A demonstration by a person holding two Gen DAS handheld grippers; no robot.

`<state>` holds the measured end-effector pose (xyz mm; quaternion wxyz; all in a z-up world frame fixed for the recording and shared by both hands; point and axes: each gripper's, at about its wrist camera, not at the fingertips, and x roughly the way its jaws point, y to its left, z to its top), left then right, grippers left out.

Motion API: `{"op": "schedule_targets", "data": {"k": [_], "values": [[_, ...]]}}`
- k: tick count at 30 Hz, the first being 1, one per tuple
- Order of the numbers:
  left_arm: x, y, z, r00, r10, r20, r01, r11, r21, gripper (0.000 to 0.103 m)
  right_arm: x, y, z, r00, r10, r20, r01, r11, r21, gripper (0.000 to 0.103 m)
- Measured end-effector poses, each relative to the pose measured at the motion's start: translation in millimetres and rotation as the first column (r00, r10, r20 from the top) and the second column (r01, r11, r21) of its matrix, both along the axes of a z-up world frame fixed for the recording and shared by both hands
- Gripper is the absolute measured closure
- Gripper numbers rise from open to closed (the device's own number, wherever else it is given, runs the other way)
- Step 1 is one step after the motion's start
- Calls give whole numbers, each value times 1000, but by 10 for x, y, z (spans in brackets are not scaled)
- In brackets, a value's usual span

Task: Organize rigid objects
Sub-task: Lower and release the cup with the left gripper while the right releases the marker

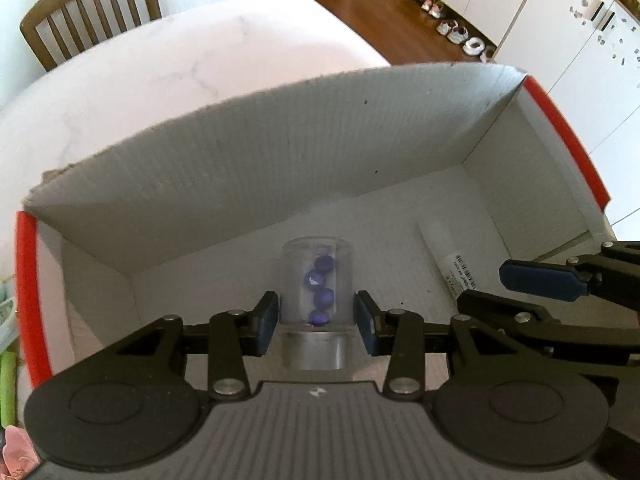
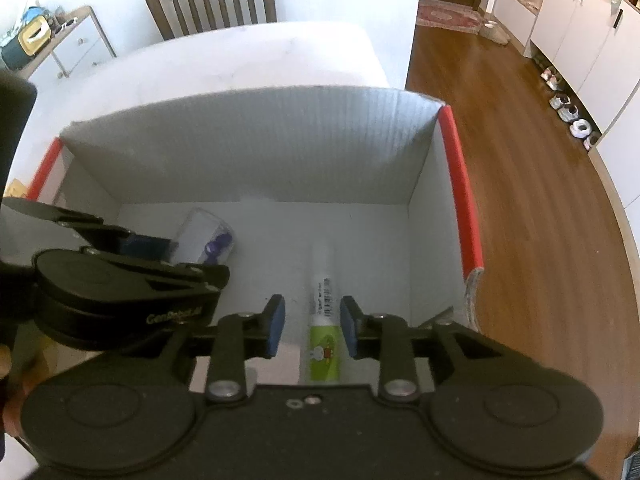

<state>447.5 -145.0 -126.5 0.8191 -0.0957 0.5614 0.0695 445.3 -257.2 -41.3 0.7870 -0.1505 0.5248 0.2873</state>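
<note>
Left claw (image 1: 316,322) clamps a clear jar (image 1: 318,280) near the middle of the box (image 1: 240,168) floor; right claw (image 2: 312,326), narrowly parted, straddles the tube (image 2: 323,320) lying toward the box's right wall.

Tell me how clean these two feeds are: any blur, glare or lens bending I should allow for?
Left wrist view: strong fisheye bowing of the box rim; the clear jar looks hazy and soft, and the table is washed out by bright light. Right wrist view: same bending; the tube label is readable but slightly soft, and the floor edges smear.
</note>
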Motion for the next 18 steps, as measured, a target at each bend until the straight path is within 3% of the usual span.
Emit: {"op": "schedule_targets", "data": {"k": [15,18], "values": [[-470,24,455,992,8,128,-5,1000,-21,61,-333,-137,427,997,-4,73,-2,996,86,59],[-599,35,555,989,6,150,-3,1000,-24,53,-444,-171,507,996,-5,87,-4,994,105,56]]}}
